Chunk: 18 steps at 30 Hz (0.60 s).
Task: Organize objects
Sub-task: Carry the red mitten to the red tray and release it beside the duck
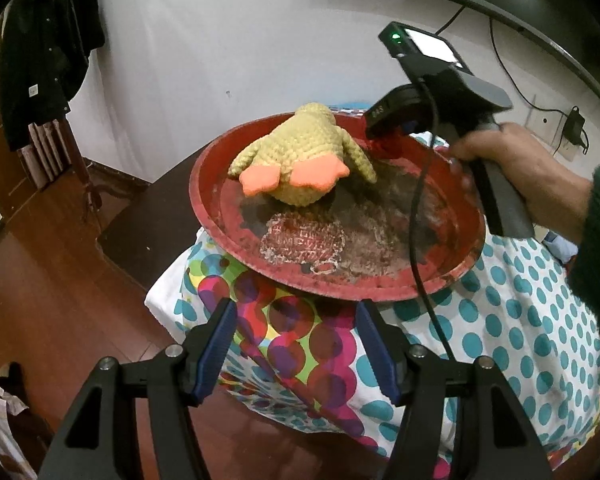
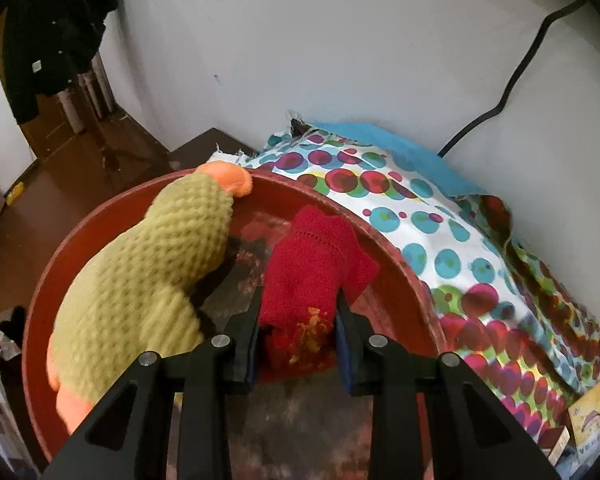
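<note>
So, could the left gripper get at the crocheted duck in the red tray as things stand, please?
Probably yes: the left gripper is open and empty, and the duck lies uncovered in the tray, with the right gripper off to one side.

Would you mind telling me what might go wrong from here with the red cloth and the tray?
1. The red tray overhangs the table edge; pressing down with the right tongs might tip it.
2. The red knitted cloth is pinched only at one end, so it could slip free.
3. The crocheted duck lies alongside and may be nudged.
</note>
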### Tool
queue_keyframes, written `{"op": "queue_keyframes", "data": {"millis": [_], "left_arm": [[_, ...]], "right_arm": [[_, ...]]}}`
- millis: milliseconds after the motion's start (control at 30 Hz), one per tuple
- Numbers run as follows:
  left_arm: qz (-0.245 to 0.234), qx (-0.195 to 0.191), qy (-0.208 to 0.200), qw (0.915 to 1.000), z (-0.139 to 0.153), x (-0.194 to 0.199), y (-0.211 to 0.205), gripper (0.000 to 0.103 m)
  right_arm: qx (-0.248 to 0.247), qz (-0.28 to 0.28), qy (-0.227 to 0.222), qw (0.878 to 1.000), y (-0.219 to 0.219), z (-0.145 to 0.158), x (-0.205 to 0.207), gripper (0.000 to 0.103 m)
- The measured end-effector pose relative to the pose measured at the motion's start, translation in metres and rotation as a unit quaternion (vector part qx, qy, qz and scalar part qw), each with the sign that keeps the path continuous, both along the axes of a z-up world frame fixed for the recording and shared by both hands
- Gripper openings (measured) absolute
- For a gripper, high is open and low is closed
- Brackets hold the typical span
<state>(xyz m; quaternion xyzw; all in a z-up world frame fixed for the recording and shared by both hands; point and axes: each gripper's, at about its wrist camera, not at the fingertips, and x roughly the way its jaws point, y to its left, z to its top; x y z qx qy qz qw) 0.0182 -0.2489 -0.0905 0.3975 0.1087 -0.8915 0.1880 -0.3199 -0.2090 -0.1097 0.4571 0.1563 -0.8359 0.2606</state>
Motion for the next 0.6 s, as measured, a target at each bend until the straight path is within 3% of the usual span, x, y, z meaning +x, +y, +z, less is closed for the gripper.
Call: {"op": "queue_keyframes", "data": {"millis": [100,200,367,467,600], "left_arm": [[-0.004,-0.001,-0.002,1.0000,-0.001,-0.001,0.003,0.063],[-0.008,0.000,-0.002,1.0000,-0.001,-0.001,0.003,0.063],[-0.011,0.010,-0.002,0.9999,-0.001,-0.001,0.005,0.063],[-0.013,0.011,0.002,0.9999,0.000,0.000,0.009,0.063],[-0.026,0.011,0.002,0.9996,0.000,-0.001,0.022,0.063]], "right_arm": [[0.000,-0.001,0.002,1.000,0.005,-0.002,0.002,0.039],[-0.003,-0.003,0.018,1.000,0.020,0.007,0.015,0.055],[-0.040,-0.014,0.058,0.997,0.077,0.036,0.062,0.056],[-0.055,-0.029,0.078,0.995,0.123,0.046,0.094,0.064],[-0.046,-0.058,0.090,0.993,0.196,0.047,0.135,0.066]]}}
